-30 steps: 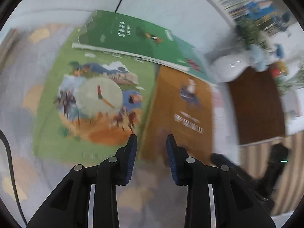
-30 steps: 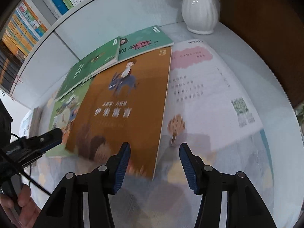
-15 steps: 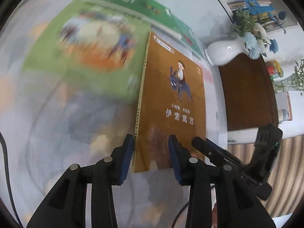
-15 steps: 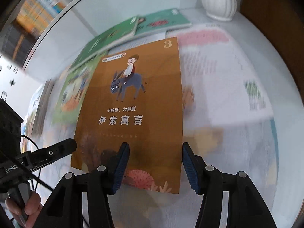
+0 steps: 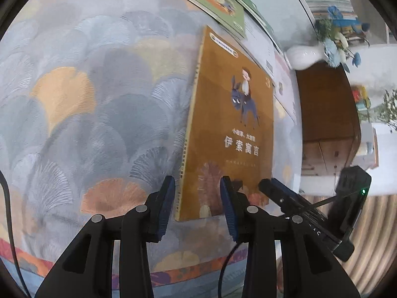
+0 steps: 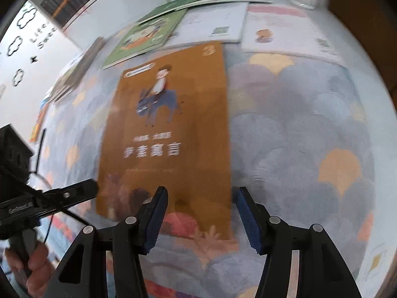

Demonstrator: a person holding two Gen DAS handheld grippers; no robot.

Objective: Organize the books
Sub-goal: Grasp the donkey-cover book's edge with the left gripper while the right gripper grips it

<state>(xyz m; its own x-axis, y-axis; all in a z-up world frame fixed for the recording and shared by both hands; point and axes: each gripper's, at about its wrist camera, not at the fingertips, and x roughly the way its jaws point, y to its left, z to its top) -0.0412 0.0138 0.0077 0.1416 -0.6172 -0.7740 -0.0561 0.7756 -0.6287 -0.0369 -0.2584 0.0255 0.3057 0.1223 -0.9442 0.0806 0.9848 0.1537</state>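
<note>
- Between the left gripper's point(image 5: 196, 198) blue pads sits the near spine corner of the brown book point(image 5: 230, 129), jaws partly open, nothing actually pinched as far as I can see.
- Right gripper point(image 6: 201, 218) is spread wider, straddling the book's near right corner point(image 6: 171, 134); can't tell if either pad touches the cover.
- The book lies flat on the fan-patterned rug point(image 5: 86, 104), donkey-rider cover up, its near edge at both sets of jaws.
- Further out: a green book point(image 6: 146, 34) just past its far edge, white booklets point(image 6: 213, 22) beside that, and a white vase point(image 5: 302, 57) near the wall.
</note>
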